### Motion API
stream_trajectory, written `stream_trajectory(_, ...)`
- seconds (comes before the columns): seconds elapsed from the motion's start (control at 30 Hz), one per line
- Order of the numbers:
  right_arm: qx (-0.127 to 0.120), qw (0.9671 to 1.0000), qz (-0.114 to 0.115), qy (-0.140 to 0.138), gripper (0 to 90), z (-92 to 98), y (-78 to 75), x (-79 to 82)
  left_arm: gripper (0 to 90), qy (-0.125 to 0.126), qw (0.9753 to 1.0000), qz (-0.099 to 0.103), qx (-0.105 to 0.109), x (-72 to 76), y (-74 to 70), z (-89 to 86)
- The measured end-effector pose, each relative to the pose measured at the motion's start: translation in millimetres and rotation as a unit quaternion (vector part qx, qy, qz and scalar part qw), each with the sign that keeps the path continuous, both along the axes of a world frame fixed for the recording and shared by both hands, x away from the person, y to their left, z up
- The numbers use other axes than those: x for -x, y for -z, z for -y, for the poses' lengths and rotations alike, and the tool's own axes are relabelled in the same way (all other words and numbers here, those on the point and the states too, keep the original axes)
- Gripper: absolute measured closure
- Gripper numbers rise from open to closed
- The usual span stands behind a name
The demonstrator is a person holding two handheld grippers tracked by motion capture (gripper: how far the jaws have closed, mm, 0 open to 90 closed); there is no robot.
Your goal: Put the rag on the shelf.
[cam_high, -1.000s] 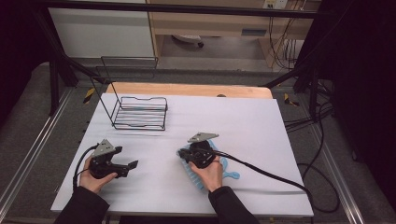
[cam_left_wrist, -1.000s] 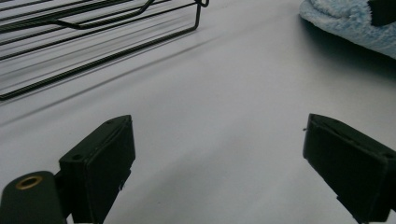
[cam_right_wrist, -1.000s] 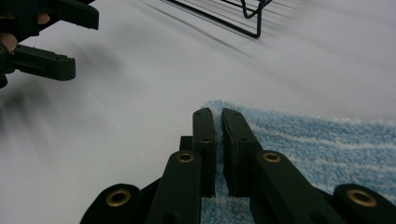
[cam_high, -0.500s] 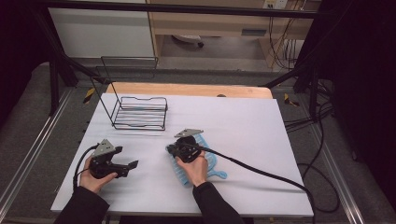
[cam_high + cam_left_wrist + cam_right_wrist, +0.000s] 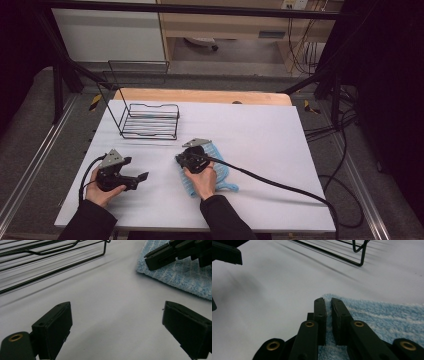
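Rack (image 5: 150, 121) at table's (image 5: 280, 135) far left; cloth (image 5: 216, 170) nearer, right of it, under right gripper (image 5: 179, 159); left gripper (image 5: 142, 177) left of cloth.

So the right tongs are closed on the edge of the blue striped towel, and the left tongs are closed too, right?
Not quite. The left tongs stand wide open over the bare white table, as the left gripper view shows. The right tongs are indeed closed on the edge of the blue striped terry towel.

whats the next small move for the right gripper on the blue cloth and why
Probably lift the pinched edge slightly. The right gripper has its jaws nearly shut on the corner of the blue cloth, which lies flat on the table. The left gripper rests open nearby, clear of it.
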State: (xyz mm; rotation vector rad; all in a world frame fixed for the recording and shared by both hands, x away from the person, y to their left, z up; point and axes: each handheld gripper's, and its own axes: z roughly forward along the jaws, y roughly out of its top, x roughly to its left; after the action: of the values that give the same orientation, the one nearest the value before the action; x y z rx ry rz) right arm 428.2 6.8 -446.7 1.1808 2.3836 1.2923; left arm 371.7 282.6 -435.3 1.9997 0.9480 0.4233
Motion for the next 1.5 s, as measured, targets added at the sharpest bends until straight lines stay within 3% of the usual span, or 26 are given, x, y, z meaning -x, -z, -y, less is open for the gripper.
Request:
stream_trajectory(0.1, -0.003, 0.9999, -0.003, -0.010, 76.0, -0.6, 3.1, -0.9, 9.0, 0.000, 1.0000, -0.002, -0.001, 0.1, 0.4, 0.7)
stream_trajectory(0.17, -0.008, 0.9999, 0.005, -0.013, 64.9, 0.0, 0.4, 0.8, 8.9, 0.001, 1.0000, -0.003, -0.004, 0.4, 0.7, 1.4)
stream_trajectory(0.33, -0.005, 0.9991, 0.038, -0.015, 40.1, 6.1, -16.7, 5.9, 8.3, 0.000, 1.0000, -0.004, -0.008, 1.0, 0.7, 2.8)
stream_trajectory(0.43, 0.003, 0.9986, 0.049, -0.018, 34.4, 13.6, -25.2, 8.0, 7.1, 0.002, 1.0000, -0.004, -0.007, 2.0, -0.6, 5.9)
stream_trajectory(0.53, 0.005, 0.9986, 0.051, -0.011, 25.5, 39.0, -38.2, 10.5, 6.3, -0.003, 0.9999, -0.007, -0.011, 3.0, -2.4, 11.8)
stream_trajectory(0.63, 0.019, 0.9982, 0.056, -0.002, 22.3, 62.0, -42.2, 12.4, 6.0, 0.003, 0.9999, -0.009, -0.013, 4.7, -4.0, 19.4)
stream_trajectory(0.8, 0.021, 0.9986, 0.048, 0.011, 23.7, 91.9, -40.4, 16.2, 6.9, 0.013, 0.9997, -0.018, -0.011, 8.6, -8.6, 36.7)
stream_trajectory(0.83, 0.020, 0.9988, 0.042, 0.013, 25.6, 104.9, -38.0, 18.8, 8.3, 0.016, 0.9997, -0.018, -0.009, 9.9, -10.2, 41.4)
stream_trajectory(0.87, 0.022, 0.9989, 0.039, 0.013, 26.8, 110.7, -37.0, 20.7, 9.3, 0.024, 0.9995, -0.019, -0.006, 13.1, -14.0, 52.6)
stream_trajectory(0.97, 0.033, 0.9987, 0.036, 0.009, 31.5, 127.3, -35.5, 27.9, 15.0, 0.034, 0.9992, -0.018, -0.008, 17.0, -17.8, 65.7)
stream_trajectory(1.13, 0.031, 0.9993, 0.021, 0.002, 42.2, 152.1, -32.2, 44.6, 25.8, 0.054, 0.9978, -0.030, -0.023, 24.2, -23.5, 101.3)
stream_trajectory(1.23, 0.028, 0.9995, 0.014, -0.001, 46.6, 159.3, -28.7, 51.4, 29.4, 0.065, 0.9965, -0.040, -0.034, 26.3, -24.5, 123.5)
stream_trajectory(1.33, 0.028, 0.9995, 0.005, -0.009, 54.6, 168.7, -18.9, 61.3, 38.9, 0.077, 0.9946, -0.055, -0.043, 26.2, -23.9, 152.2)
stream_trajectory(1.5, 0.036, 0.9991, -0.010, -0.018, 61.1, 173.6, -8.6, 66.6, 50.7, 0.084, 0.9928, -0.074, -0.044, 24.5, -19.6, 175.7)
